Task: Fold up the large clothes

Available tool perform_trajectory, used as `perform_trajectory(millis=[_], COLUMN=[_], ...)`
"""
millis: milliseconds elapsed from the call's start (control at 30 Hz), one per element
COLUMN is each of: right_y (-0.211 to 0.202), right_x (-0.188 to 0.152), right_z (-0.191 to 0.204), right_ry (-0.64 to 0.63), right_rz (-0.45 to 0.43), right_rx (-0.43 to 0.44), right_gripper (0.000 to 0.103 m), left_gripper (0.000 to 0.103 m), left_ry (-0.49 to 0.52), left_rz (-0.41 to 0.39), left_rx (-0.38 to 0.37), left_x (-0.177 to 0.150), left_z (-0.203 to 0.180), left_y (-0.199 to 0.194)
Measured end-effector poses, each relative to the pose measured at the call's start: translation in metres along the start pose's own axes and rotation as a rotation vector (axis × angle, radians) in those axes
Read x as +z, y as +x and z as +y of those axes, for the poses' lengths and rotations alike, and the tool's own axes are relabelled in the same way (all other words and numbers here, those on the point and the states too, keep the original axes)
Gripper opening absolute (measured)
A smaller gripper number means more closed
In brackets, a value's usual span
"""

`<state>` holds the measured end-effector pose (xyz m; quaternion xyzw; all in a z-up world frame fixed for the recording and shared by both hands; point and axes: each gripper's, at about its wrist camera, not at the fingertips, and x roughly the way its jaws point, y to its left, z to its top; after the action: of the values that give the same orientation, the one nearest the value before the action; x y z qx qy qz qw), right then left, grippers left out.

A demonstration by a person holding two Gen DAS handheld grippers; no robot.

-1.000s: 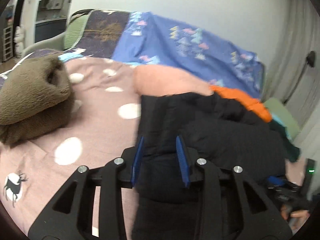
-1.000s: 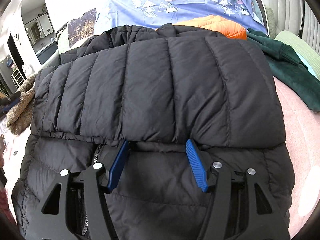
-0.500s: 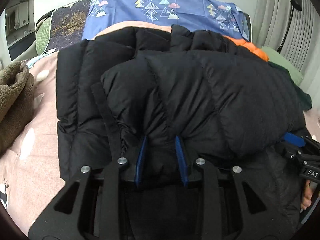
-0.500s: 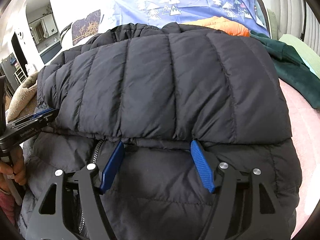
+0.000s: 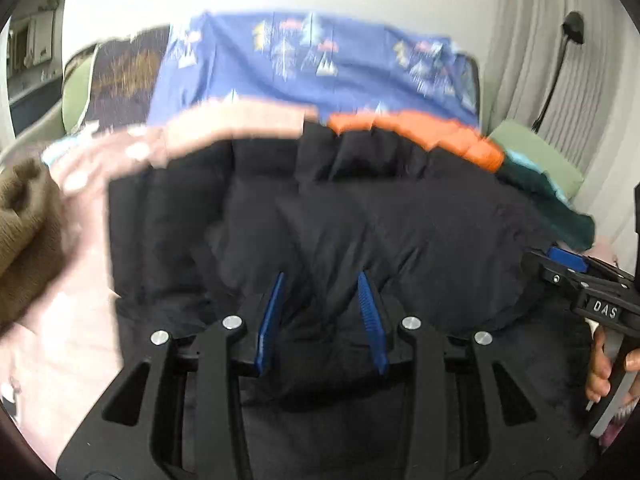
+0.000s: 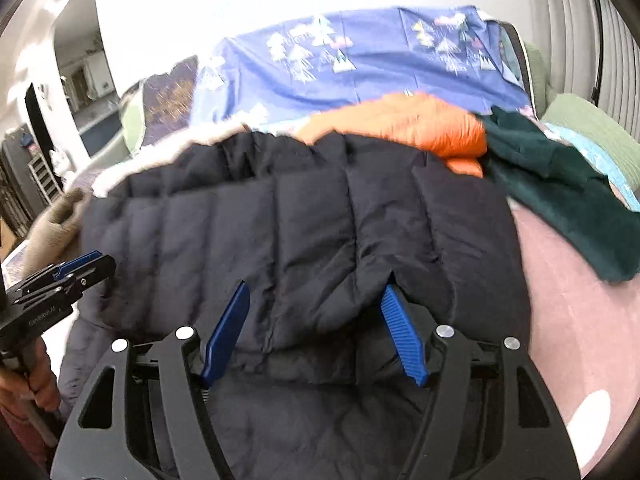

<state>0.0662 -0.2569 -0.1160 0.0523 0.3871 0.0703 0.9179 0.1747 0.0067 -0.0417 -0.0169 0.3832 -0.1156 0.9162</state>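
A black quilted puffer jacket (image 5: 360, 216) lies on the pink bed, its upper half folded down over its lower half; it also shows in the right wrist view (image 6: 304, 220). My left gripper (image 5: 322, 280) is open, its blue fingers either side of a bunched part of the folded edge near the jacket's left. My right gripper (image 6: 314, 292) is open wider, its fingers straddling the folded edge near the right. Each gripper shows in the other's view: the right one (image 5: 568, 264) and the left one (image 6: 80, 264). Both frames are motion-blurred.
An orange jacket (image 6: 404, 128) and a dark green garment (image 6: 560, 184) lie behind and right of the black jacket. A brown fleece (image 5: 24, 224) sits at the left. A blue patterned sheet (image 5: 320, 64) covers the headboard. Pink spotted bedding (image 6: 576, 328) lies to the right.
Both grippers have lifted and drawn back a little, and the folded edge is now bunched between their fingers. The left gripper came in from the bed's left side a second ago.
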Motion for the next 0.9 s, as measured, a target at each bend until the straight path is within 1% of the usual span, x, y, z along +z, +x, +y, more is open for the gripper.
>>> perform_trajectory(millis=[33, 100, 167, 233, 467, 567, 600, 667, 733, 767, 867, 900], right_y=[0.012, 0.029, 0.032, 0.032, 0.031, 0.016, 0.007, -0.009, -0.023, -0.033, -0.052, -0.056], right_x=[-0.008, -0.023, -0.027, -0.026, -0.028, -0.027, -0.027, -0.027, -0.026, -0.027, -0.031, -0.034], right_z=[-0.001, -0.004, -0.003, -0.002, -0.003, -0.007, -0.009, -0.011, -0.012, -0.012, -0.013, -0.013], right_ry=[0.005, 0.009, 0.001, -0.002, -0.006, 0.024, 0.039, 0.056, 0.045, 0.028, -0.009, -0.020], right_rz=[0.034, 0.073, 0.070, 0.069, 0.055, 0.038, 0.028, 0.021, 0.008, -0.009, -0.039, -0.043], right_rx=[-0.006, 0.004, 0.003, 0.003, 0.002, 0.021, 0.038, 0.080, 0.083, 0.075, 0.054, 0.046], right_gripper=[0.067, 0.067, 0.068, 0.068, 0.068, 0.067, 0.066, 0.064, 0.063, 0.063, 0.063, 0.063], left_gripper=[0.038, 0.039, 0.039, 0.039, 0.039, 0.039, 0.040, 0.042, 0.050, 0.051, 0.060, 0.064], left_ry=[-0.011, -0.022, -0.052, -0.058, -0.030, -0.004, -0.002, -0.001, 0.007, 0.008, 0.011, 0.015], left_rz=[0.038, 0.069, 0.073, 0.072, 0.077, 0.076, 0.070, 0.029, -0.007, -0.022, -0.038, -0.037], left_rx=[0.019, 0.041, 0.018, 0.011, 0.037, 0.064, 0.062, 0.034, 0.046, 0.054, 0.067, 0.075], left_x=[-0.006, -0.019, -0.023, -0.023, -0.027, -0.025, -0.023, -0.020, -0.020, -0.020, -0.027, -0.031], left_z=[0.002, 0.009, 0.014, 0.016, 0.014, 0.009, 0.003, 0.004, 0.007, 0.010, 0.020, 0.022], left_y=[0.015, 0.033, 0.038, 0.038, 0.040, 0.030, 0.025, 0.002, -0.019, -0.029, -0.050, -0.054])
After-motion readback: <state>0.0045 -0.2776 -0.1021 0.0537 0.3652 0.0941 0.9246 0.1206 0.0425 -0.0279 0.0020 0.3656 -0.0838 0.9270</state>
